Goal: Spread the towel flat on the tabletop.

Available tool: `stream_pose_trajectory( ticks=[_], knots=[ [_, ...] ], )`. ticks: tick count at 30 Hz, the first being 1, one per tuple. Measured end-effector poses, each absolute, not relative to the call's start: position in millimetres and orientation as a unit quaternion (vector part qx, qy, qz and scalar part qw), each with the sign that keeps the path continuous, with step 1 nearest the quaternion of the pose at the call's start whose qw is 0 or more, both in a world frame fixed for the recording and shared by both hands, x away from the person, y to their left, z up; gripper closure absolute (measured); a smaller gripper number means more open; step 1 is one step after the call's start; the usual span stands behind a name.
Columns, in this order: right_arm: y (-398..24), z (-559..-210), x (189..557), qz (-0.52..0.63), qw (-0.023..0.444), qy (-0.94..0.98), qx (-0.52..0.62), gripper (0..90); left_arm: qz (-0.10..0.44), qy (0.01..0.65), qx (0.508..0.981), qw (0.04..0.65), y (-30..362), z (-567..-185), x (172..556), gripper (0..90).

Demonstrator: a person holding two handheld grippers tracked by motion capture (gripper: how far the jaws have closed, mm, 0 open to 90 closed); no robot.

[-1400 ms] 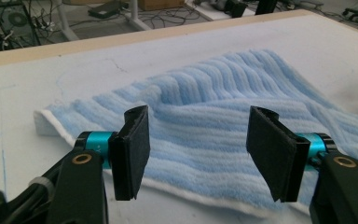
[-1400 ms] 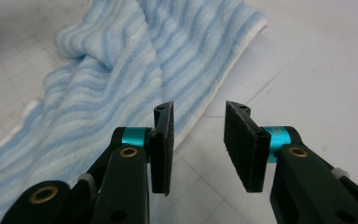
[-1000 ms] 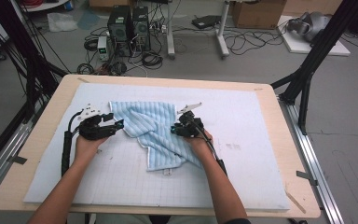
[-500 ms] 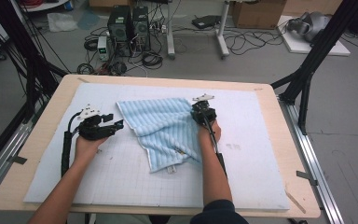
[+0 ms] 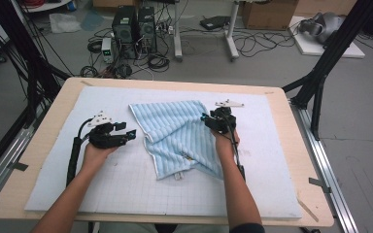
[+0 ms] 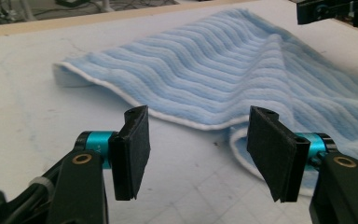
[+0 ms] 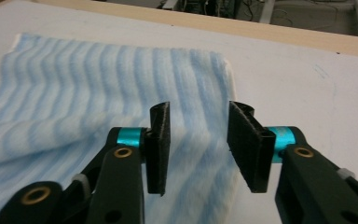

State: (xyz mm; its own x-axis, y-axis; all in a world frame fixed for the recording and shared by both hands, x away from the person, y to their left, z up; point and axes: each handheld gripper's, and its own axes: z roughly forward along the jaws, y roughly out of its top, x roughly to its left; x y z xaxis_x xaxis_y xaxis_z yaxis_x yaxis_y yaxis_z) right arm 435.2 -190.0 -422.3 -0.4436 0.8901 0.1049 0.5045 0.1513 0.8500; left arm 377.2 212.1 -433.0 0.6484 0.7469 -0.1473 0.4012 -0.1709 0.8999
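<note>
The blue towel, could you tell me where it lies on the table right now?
In the high view, the blue towel lies mid-table on the white mat, between the left gripper and right gripper.

Towel [image 5: 179,136]: light blue w/ paler wavy stripes, white trim along hem; small tag at near edge, colour too small to tell. Mat [image 5: 272,160] over table: white w/ faint grey grid. Table [image 5: 53,104] rim: pale wood tone. Left gripper [image 6: 198,154]: black body, black fingers [image 6: 135,149], teal collars behind pads, brass-coloured rivets. Right gripper [image 7: 198,147]: same black w/ teal collars and brass rivets. Grey plates atop both in high view. Cables black.
</note>
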Motion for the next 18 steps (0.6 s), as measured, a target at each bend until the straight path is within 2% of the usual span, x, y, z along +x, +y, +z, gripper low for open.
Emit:
stream_pose_trajectory(
  ticks=[9,14,18],
  knots=[
    [-242,-419,377,0.452,0.191,0.737,0.465,47.2,0.148,0.371,0.753,0.523,190,-438,373,34.1],
    [-256,-421,354,0.455,0.182,0.745,0.452,45.2,0.158,0.385,0.744,0.523,182,-437,376,33.8],
    [-254,-422,341,0.455,0.17,0.762,0.428,45.4,0.176,0.384,0.762,0.49,167,-437,385,32.6]
  ],
)
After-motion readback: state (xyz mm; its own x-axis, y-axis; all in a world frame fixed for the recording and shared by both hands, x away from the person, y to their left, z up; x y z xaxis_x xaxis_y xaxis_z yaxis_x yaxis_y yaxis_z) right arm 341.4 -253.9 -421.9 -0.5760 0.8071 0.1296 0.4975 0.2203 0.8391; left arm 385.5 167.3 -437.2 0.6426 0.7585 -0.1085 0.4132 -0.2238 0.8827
